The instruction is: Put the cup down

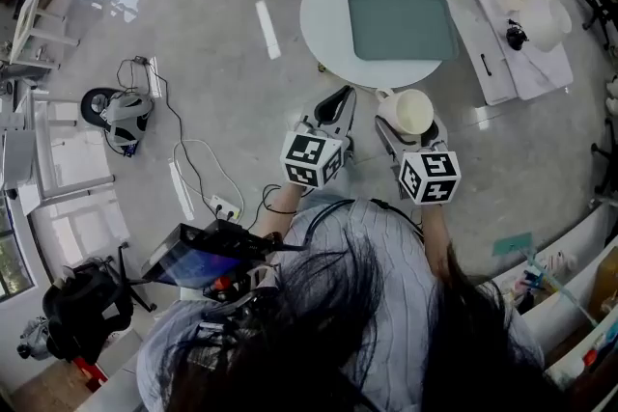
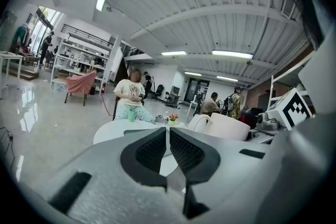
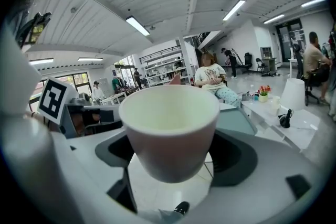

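Cup [image 1: 410,111] not yet set down; carry step, by my reading. Round white tabletop [image 1: 328,14] lies ahead, with a teal tray [image 1: 401,26] on its right half. Right hand-held gripper [image 1: 409,132] hangs just off the tabletop's near edge, jaws pinching the cream cup low on its wall, mouth up, handle toward the left hand-held gripper [image 1: 335,108]. That one's jaws are pressed almost together, nothing between. Next move calls for carrying forward over the near edge, lowering upright, then spreading the jaws.

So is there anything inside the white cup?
It looks empty. The right gripper view looks into the open mouth of the cup, which stands upright, and shows only a bare, pale inside.
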A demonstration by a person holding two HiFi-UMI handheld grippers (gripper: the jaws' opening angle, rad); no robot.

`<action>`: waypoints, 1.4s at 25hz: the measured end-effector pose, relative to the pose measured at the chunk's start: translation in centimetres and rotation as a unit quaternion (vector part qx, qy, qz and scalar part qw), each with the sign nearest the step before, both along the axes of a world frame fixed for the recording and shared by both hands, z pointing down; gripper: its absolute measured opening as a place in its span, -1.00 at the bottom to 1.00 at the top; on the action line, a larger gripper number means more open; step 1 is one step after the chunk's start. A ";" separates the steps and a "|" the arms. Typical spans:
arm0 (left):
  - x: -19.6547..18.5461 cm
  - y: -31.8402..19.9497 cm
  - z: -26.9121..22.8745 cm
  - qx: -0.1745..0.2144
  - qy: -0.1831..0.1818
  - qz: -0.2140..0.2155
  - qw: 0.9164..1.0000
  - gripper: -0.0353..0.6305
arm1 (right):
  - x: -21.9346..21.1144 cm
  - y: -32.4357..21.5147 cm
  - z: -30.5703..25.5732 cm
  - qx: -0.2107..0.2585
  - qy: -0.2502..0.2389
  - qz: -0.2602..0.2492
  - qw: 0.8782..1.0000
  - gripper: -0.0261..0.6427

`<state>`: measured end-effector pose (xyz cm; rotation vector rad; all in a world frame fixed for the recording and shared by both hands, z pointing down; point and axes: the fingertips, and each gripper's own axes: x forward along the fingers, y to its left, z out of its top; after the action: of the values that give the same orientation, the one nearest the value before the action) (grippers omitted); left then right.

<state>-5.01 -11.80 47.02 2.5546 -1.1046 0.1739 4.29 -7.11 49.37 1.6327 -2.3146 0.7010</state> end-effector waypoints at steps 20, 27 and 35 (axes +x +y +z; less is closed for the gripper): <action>0.5 -7.3 1.7 -0.020 0.003 0.059 0.998 -0.83 | -0.1 -6.9 0.8 -0.011 0.032 0.039 0.999 0.31; 1.1 -8.0 1.9 -0.028 0.005 0.060 0.998 -0.83 | 0.9 -8.1 0.9 -0.016 0.035 0.043 0.998 0.31; 1.8 -10.3 2.4 -0.033 -0.004 0.041 0.999 -0.83 | 3.0 -10.8 1.8 -0.018 0.050 0.030 0.998 0.31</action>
<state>-3.23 -22.05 49.41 2.5435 -0.9808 0.2369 7.26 -17.91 51.12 1.6889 -2.1797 0.6536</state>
